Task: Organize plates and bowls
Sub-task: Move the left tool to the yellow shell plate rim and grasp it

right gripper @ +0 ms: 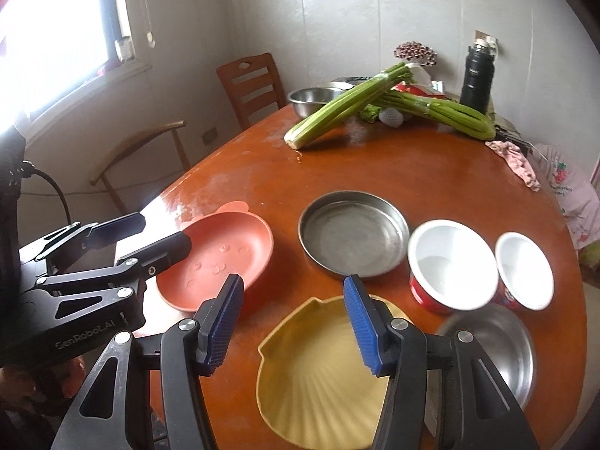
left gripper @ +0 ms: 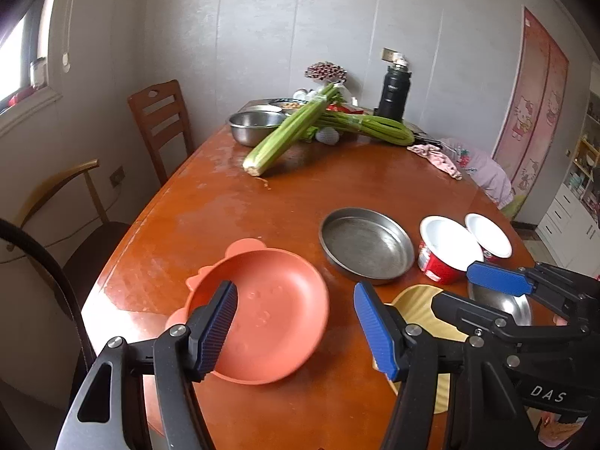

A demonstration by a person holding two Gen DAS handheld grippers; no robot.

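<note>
A pink bear-eared plate (left gripper: 270, 311) (right gripper: 221, 255) lies on the wooden table (left gripper: 243, 206). My left gripper (left gripper: 296, 332) (right gripper: 150, 238) hovers open over the plate's left side, one finger overlapping the rim. A yellow shell-shaped plate (right gripper: 318, 375) (left gripper: 416, 307) sits near the front edge under my right gripper (right gripper: 292, 328) (left gripper: 472, 296), which is open and holds nothing. Behind them stand a flat steel pan (right gripper: 352, 232) (left gripper: 365, 243), two red bowls with white insides (right gripper: 450, 262) (right gripper: 523, 270), and a small steel bowl (right gripper: 495, 348) partly hidden by my right finger.
Celery bunches (left gripper: 285, 135) lie across the far end, beside a steel mixing bowl (left gripper: 253, 123) and a black flask (left gripper: 393, 92). A pink cloth (right gripper: 517, 163) lies at the right edge. Wooden chairs (left gripper: 161, 123) stand along the left side.
</note>
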